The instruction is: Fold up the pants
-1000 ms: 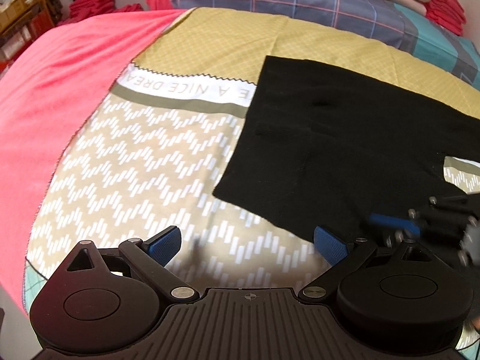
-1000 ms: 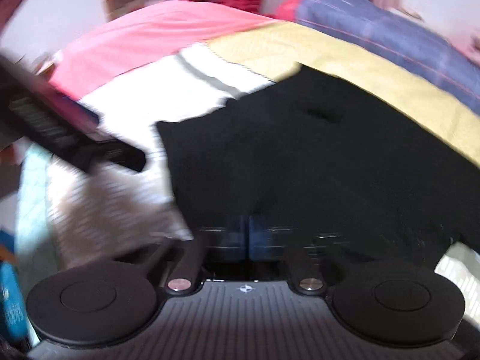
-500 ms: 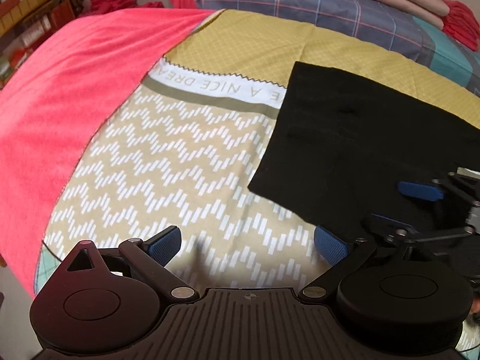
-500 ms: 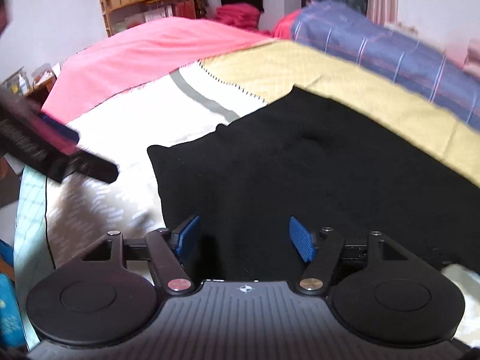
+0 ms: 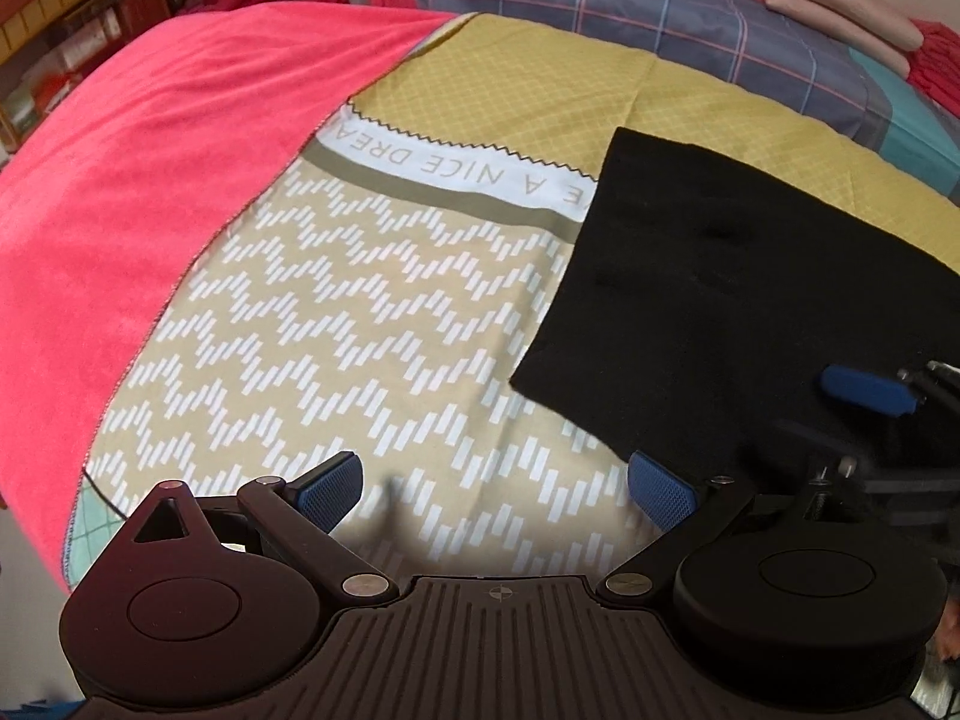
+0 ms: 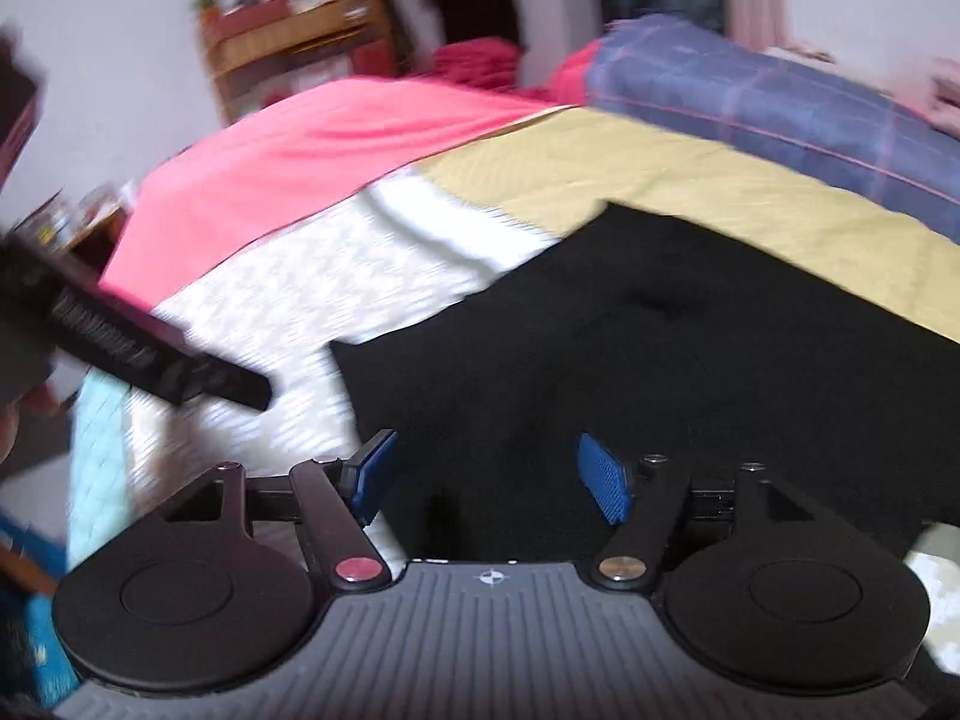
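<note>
The black pants [image 5: 720, 300] lie flat in a folded rectangle on the patterned bed sheet [image 5: 360, 330]. My left gripper [image 5: 495, 480] is open over the bare sheet, just left of the pants' near corner, with nothing between its fingers. At the right edge of that view the right gripper's blue fingertip [image 5: 864, 390] hovers over the pants' near edge. In the right wrist view the right gripper [image 6: 487, 474] is open just above the pants [image 6: 660, 372], its pads apart and clear of the cloth. The left gripper's dark body [image 6: 150, 360] shows at the left there.
A pink blanket [image 5: 150, 180] covers the bed's left side. A plaid blue quilt [image 5: 660, 18] lies across the back with folded pink cloth [image 5: 840, 18] and red cloth [image 5: 936, 60] on it. A wooden shelf [image 6: 288, 42] stands by the far wall. The bed's near edge [image 5: 78, 540] is at bottom left.
The right gripper was shut on the pants' near edge and has opened, letting the cloth go. The pants now lie flatter. The left gripper's view has shifted a little leftward.
</note>
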A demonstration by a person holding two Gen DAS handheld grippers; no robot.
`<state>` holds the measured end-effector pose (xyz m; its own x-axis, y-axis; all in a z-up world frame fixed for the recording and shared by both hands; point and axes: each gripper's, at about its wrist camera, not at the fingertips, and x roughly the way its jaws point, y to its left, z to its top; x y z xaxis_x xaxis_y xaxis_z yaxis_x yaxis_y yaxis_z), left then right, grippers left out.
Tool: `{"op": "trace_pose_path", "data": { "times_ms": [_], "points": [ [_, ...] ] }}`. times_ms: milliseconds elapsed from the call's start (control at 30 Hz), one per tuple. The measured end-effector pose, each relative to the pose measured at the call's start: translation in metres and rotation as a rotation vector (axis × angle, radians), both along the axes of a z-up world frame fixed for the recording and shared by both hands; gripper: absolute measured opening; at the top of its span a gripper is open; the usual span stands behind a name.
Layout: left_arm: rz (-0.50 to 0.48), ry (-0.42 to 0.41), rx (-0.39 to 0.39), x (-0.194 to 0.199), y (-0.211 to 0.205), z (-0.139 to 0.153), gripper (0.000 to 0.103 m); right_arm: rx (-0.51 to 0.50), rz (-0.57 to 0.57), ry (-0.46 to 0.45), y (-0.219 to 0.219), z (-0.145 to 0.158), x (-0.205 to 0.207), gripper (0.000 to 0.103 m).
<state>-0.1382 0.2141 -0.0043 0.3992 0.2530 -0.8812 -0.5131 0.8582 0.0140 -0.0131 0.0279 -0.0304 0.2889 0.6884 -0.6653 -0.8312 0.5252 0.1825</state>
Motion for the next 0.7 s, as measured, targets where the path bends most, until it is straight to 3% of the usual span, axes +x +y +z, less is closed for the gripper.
{"op": "trace_pose_path", "data": {
  "times_ms": [100,167,233,333,433,533,600,667,700],
  "points": [
    [0.001,0.003,0.002,0.0,-0.003,-0.001,0.103,0.006,-0.015,0.028,0.003,0.001,0.026,0.06],
    [0.01,0.004,-0.008,-0.003,-0.004,-0.002,0.103,0.022,0.032,0.05,0.012,0.006,0.038,0.057],
    [0.018,0.009,-0.009,-0.008,-0.004,-0.004,0.103,-0.042,0.099,0.02,0.031,0.003,0.044,0.054],
    [0.047,0.016,-0.013,-0.015,-0.002,-0.007,0.103,-0.118,0.151,0.096,0.064,-0.025,0.053,0.019],
    [0.079,0.025,-0.024,-0.02,0.0,-0.009,0.103,-0.098,0.172,-0.042,0.093,-0.033,0.033,0.019],
    [0.089,0.022,-0.028,-0.022,-0.001,-0.009,0.103,-0.106,0.19,-0.038,0.089,-0.031,0.033,0.02],
    [0.094,0.012,-0.038,-0.022,0.0,-0.008,0.103,-0.111,0.233,0.005,0.074,-0.025,0.042,0.028],
    [0.098,0.003,-0.05,-0.022,0.0,-0.01,0.103,-0.051,0.198,0.037,0.054,-0.011,0.056,0.044],
    [0.102,0.003,-0.053,-0.022,-0.001,-0.011,0.103,-0.019,0.158,0.037,0.049,-0.006,0.063,0.047]
  ]
}}
